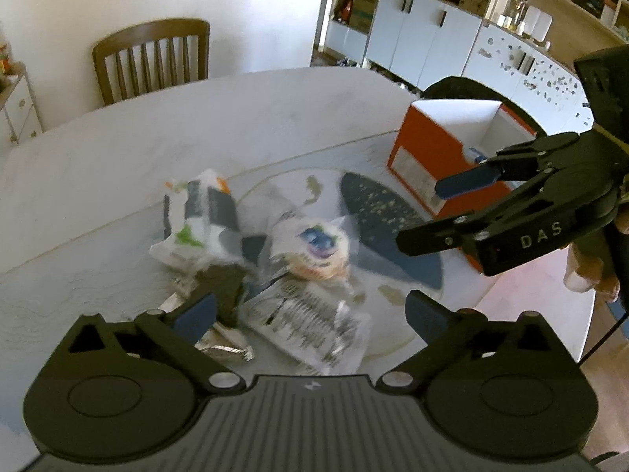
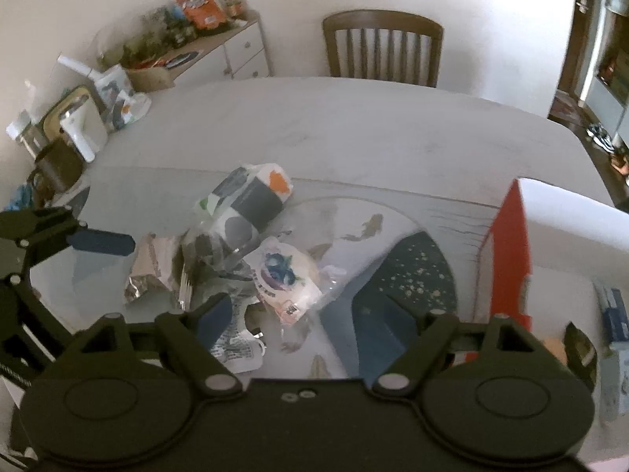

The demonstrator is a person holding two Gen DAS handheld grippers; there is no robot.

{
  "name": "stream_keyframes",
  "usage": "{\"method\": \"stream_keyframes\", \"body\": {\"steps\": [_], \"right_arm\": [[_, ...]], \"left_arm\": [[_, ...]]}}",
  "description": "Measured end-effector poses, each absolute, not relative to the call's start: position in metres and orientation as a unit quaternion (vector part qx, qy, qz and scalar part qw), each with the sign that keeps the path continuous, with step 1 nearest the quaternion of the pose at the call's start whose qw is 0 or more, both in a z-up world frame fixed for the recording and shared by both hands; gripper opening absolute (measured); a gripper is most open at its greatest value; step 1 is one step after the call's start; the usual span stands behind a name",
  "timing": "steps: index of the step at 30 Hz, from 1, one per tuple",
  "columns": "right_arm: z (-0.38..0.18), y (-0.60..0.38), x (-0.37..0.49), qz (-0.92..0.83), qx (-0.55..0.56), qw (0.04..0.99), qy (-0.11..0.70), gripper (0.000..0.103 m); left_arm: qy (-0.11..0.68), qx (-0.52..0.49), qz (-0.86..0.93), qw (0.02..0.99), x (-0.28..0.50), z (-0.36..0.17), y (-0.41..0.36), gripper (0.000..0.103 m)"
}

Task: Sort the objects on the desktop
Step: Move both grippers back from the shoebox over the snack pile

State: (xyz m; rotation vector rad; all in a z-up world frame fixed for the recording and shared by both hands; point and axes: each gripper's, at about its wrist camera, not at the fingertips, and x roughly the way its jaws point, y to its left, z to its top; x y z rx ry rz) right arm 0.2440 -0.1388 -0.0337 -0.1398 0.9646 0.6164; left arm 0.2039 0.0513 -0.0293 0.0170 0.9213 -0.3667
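Note:
A heap of wrappers lies on the white table: a white, grey and orange packet [image 1: 204,212] [image 2: 251,196], a clear packet with a blueberry picture [image 1: 318,247] [image 2: 283,271], a printed white wrapper [image 1: 314,326] [image 2: 236,348] and a silver foil wrapper [image 1: 220,344] [image 2: 147,271]. My left gripper [image 1: 310,314] hangs open and empty just above the heap. My right gripper [image 2: 310,314] is open and empty, above the heap's right side; in the left wrist view it [image 1: 420,212] enters from the right.
An orange and white box [image 1: 444,149] [image 2: 511,251] stands open at the right, with small items inside. A round mat [image 1: 393,228] [image 2: 405,271] with a dark patterned part lies under the heap. A wooden chair [image 1: 151,59] [image 2: 383,45] stands beyond the table.

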Motion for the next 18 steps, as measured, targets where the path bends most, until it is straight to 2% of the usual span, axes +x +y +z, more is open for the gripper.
{"method": "stream_keyframes", "body": {"steps": [18], "right_arm": [[-0.07, -0.096, 0.273, 0.292, -0.115, 0.818, 0.482, 0.084]], "left_arm": [[0.445, 0.061, -0.2, 0.871, 0.224, -0.069, 0.104, 0.103]]}}
